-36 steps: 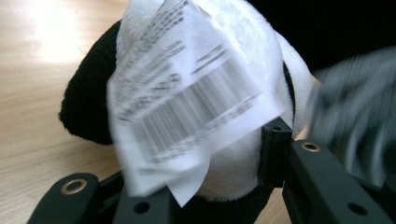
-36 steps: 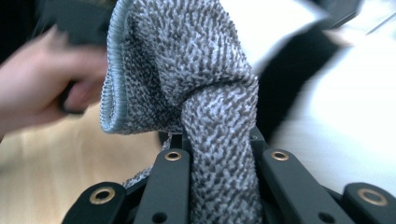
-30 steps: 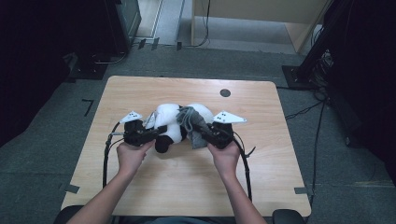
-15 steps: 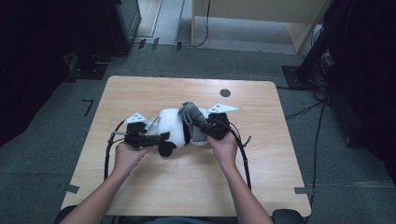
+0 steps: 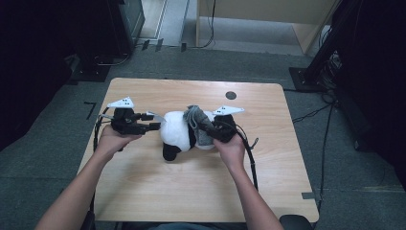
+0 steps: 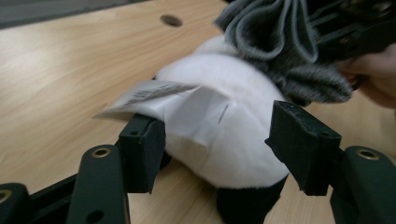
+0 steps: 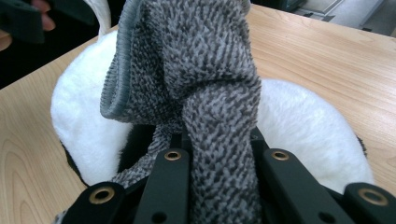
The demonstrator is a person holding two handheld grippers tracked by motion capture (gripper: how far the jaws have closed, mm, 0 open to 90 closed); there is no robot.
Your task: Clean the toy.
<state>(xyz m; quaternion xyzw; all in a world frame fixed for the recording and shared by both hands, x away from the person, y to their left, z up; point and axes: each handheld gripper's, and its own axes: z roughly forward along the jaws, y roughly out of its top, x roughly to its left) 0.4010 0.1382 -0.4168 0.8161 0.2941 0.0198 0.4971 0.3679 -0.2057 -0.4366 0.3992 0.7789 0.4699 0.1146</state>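
A white and black plush panda (image 5: 176, 133) lies at the middle of the wooden table (image 5: 143, 191). A grey knitted piece (image 5: 197, 120) is draped over its right end. My right gripper (image 5: 210, 128) is shut on that knit (image 7: 205, 70), which bunches up between its jaws over the white plush (image 7: 299, 116). My left gripper (image 5: 154, 121) hangs just left of the panda, open. Its jaws have just been closing a little, with no grip. The panda's white tag (image 6: 154, 95) rests on top of one jaw, and the plush (image 6: 229, 93) lies just ahead of my left gripper (image 6: 219, 140).
A round cable hole (image 5: 231, 95) sits near the table's far edge. Black cables (image 5: 251, 158) trail from both grippers across the tabletop. Dark equipment stands on the floor at left and right, with a wooden cabinet (image 5: 268, 19) behind.
The left gripper has let go of the panda, opened wider and drawn back to the left and slightly up. The right gripper keeps its hold on the grey knit and has shifted a little.
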